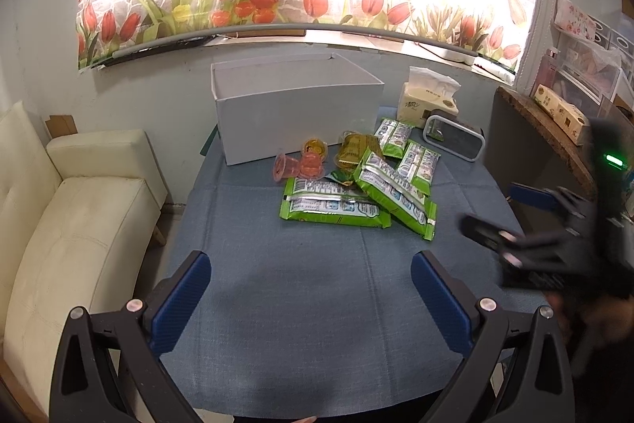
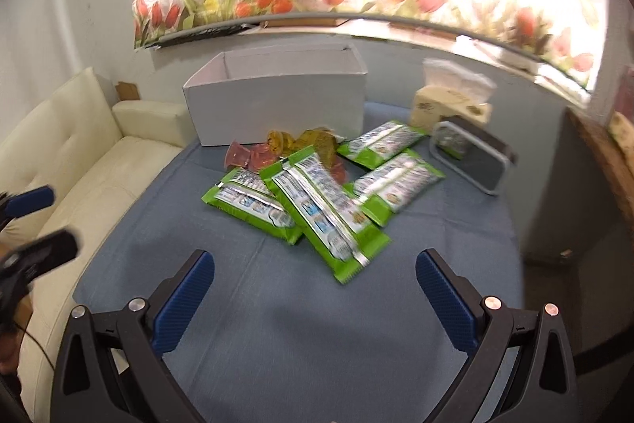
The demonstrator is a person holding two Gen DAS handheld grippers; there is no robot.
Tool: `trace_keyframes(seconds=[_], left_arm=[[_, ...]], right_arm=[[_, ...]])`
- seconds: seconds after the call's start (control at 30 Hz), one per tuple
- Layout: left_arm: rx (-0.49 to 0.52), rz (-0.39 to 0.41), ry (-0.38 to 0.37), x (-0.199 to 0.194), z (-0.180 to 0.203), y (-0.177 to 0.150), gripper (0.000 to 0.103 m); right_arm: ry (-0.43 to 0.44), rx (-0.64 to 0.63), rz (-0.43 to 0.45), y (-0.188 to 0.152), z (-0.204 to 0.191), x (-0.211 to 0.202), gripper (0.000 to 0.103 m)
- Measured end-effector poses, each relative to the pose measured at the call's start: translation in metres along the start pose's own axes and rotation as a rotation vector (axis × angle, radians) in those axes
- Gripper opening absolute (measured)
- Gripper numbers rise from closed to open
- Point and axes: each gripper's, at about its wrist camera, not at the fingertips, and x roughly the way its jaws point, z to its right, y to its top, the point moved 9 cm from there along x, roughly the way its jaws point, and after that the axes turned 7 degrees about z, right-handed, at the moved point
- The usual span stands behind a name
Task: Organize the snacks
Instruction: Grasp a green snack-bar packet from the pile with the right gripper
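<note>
From the left wrist view, my left gripper (image 1: 311, 288) hung over bare blue cloth (image 1: 301, 324), its jaws spread wide with nothing between them. The white box (image 1: 297, 113) stood open at the far end of the table, and I used it as my marker. Just in front of it lay the snacks: pink jelly cups (image 1: 295, 165) nearest its front wall, an orange cup (image 1: 315, 147) beside them, then a gold packet (image 1: 354, 149), partly buried. Green packets (image 1: 337, 203) overlapped in front of those, two more (image 1: 404, 145) off toward the box's right corner. I could not count what sat under the pile. Right of the box stood a tissue pack (image 1: 426, 96) and a grey-rimmed black case (image 1: 455, 139). My right gripper (image 1: 511, 217) showed as a dark smear at the right edge; its fingers looked apart.

From the right wrist view, the right gripper (image 2: 315, 290) also stood wide open and empty over the cloth (image 2: 277, 343). The whole frame was blurred. The box (image 2: 277, 102) showed only its inner back wall; its floor was hidden. The green packets (image 2: 325, 209) lay heaped in front of it, covering most of the cups (image 2: 247, 157). The left gripper (image 2: 37, 221) was cut off at the left edge, fingers parted.
</note>
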Motion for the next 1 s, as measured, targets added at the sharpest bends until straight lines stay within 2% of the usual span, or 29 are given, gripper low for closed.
trace_keyframes(seconds=[0.2,0.27,0.5,0.53,0.57,0.73,0.87,1.0], left_arm=[[-0.004,-0.008,-0.008,-0.006,-0.005,-0.010,0.103],[-0.002,-0.015,-0.007,-0.006,-0.008,-0.014,0.103],[-0.011,-0.041,-0.008,-0.006,-0.020,-0.024,0.103],[-0.014,-0.045,-0.006,-0.005,-0.021,-0.025,0.103],[-0.018,-0.049,-0.001,-0.003,-0.024,-0.027,0.103],[-0.035,-0.069,0.002,0.005,-0.028,-0.031,0.103],[-0.017,-0.069,-0.022,0.013,-0.019,-0.029,0.103],[0.020,-0.072,-0.063,0.032,0.002,-0.019,0.103]], right_arm=[[0.014,-0.075,-0.130,-0.004,0.004,0.089,0.103],[0.048,-0.089,-0.154,-0.003,0.002,0.112,0.103],[0.070,-0.143,-0.240,-0.008,0.005,0.161,0.102],[0.091,-0.142,-0.247,-0.008,0.004,0.163,0.096],[0.124,-0.129,-0.242,-0.008,0.003,0.162,0.085],[0.176,-0.087,-0.238,-0.007,0.006,0.145,0.081],[0.165,-0.063,-0.202,-0.007,0.017,0.118,0.081],[0.144,0.006,-0.142,-0.005,0.034,0.071,0.081]])
